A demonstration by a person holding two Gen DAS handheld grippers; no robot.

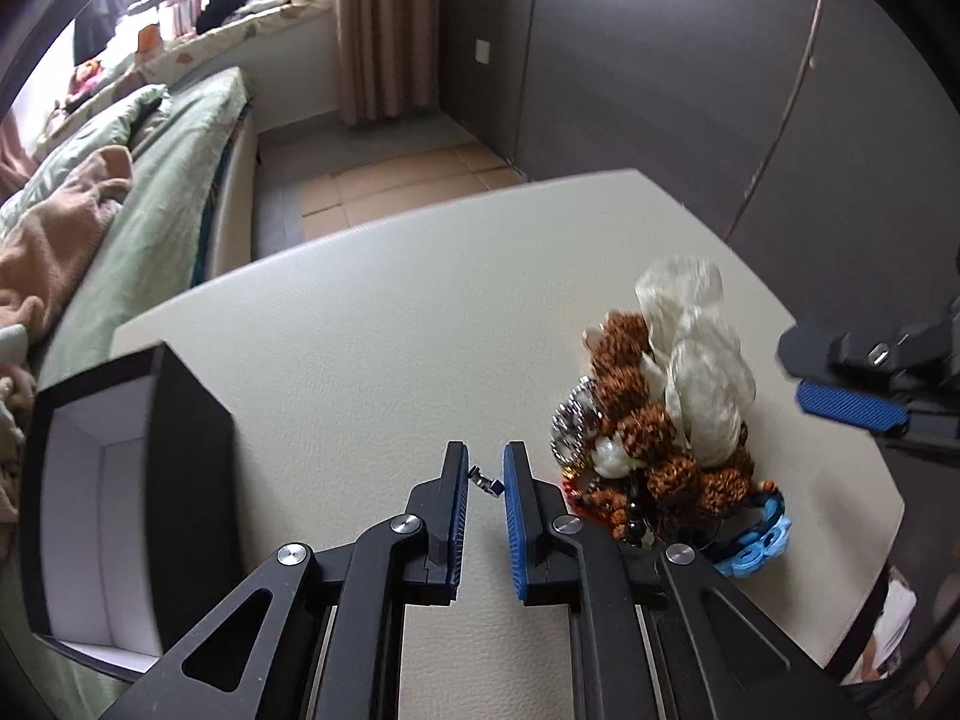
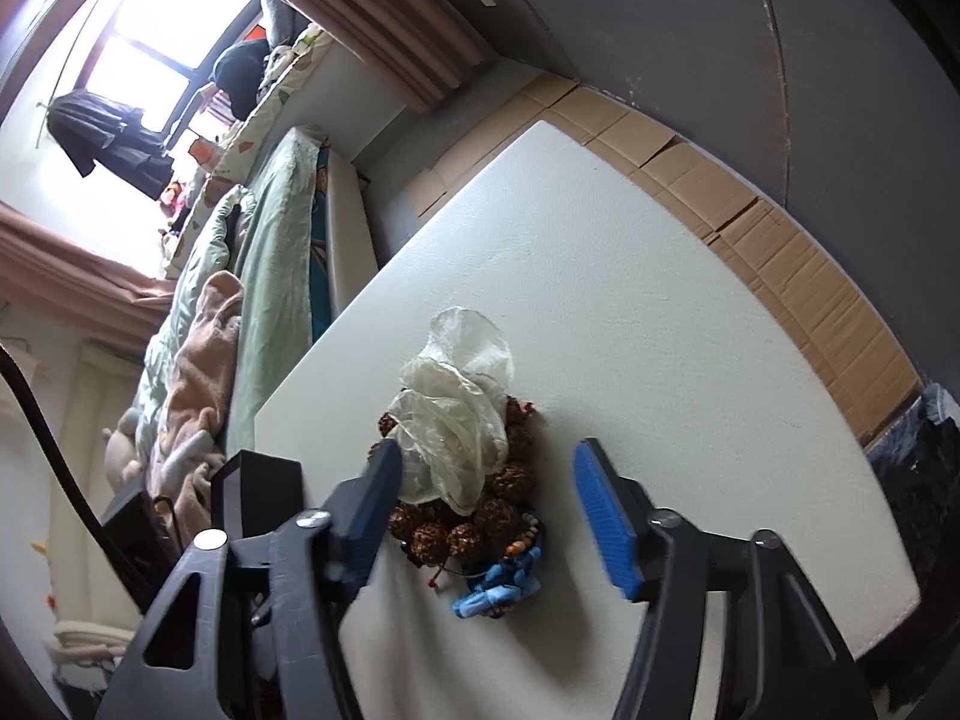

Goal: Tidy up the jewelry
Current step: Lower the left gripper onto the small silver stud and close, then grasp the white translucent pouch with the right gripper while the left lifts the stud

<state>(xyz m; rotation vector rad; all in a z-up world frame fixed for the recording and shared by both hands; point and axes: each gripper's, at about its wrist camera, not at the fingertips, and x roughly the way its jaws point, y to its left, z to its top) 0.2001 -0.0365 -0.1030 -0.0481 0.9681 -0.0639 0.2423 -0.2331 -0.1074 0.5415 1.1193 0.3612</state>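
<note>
I see one white tabletop [image 1: 384, 324] carrying one heap of jewelry [image 1: 654, 432] and one open black box [image 1: 126, 498].

Left gripper [image 1: 485, 480]: I read its jaws as drawn close together, pinching one small silver piece [image 1: 485, 480] between the two blue pads. The pads are not fully pressed together; the piece fills the narrow gap. This gripper sits just beside the heap, on the side that faces the box.

Right gripper [image 2: 487, 507]: I read its jaws as spread about halfway, with the heap between them. The left finger [image 2: 372, 498] is at or touching the heap's edge; I cannot tell which. The right finger [image 2: 603, 519] stands apart from it. No item is clamped.

Heap contents, counted where I can:
- one string of large brown rough beads [image 1: 636, 396]; individual beads are blurred, so I give no count
- one crumpled translucent white pouch [image 2: 456, 420] lying on top
- one light blue beaded piece [image 2: 501, 591] at the heap's near edge
- one silver metallic piece [image 1: 570, 426] on the side facing the box
- one white rounded piece [image 1: 609, 457]
- several small dark beads [image 1: 633, 525], too small to count

The heap lies near the tabletop's right edge in the left wrist view. The box stands at the tabletop's opposite edge, well apart from the heap; its white interior shows nothing inside where visible.
</note>
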